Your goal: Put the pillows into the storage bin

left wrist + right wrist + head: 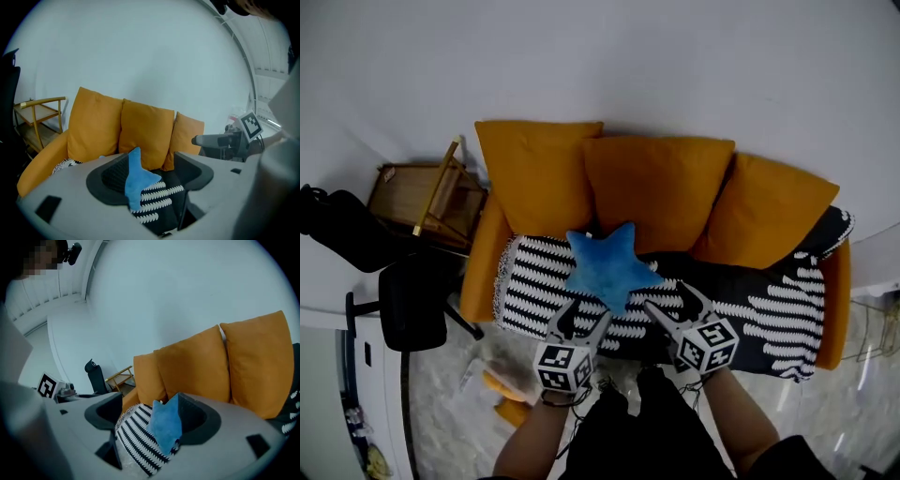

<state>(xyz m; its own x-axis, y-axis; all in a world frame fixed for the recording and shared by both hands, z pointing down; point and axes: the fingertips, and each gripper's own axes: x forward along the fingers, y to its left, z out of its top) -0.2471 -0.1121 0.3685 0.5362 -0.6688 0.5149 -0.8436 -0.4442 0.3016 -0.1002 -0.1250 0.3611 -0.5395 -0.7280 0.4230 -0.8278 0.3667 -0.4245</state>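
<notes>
Closest in, at the sofa's (478, 272) front edge, the left gripper (586, 317) hangs with its jaws spread wide. A lower arm of the blue star pillow (609, 267) sits between them. In the left gripper view, that pillow (136, 180) stands on edge against the left-hand pad, while the other pad is apart from it, so the left gripper (150, 176) is released rather than clamped.

Beyond the sofa's left arm stand a wooden side table (422, 202) and a black chair (412, 300).

The star pillow lies on the sofa's seat, left of its middle, on a black-and-white striped blanket (769, 319) that covers the seat. Three orange cushions lean along the sofa's back: left (539, 173), middle (656, 187) and right (764, 211).

Right of the pillow, also at the sofa's front edge, the right gripper (673, 307) is likewise spread open. In its own view the pillow (166, 425) rests against the right-hand pad, with the striped blanket showing between it and the other pad, so the right gripper (154, 420) is not closed on it.
</notes>
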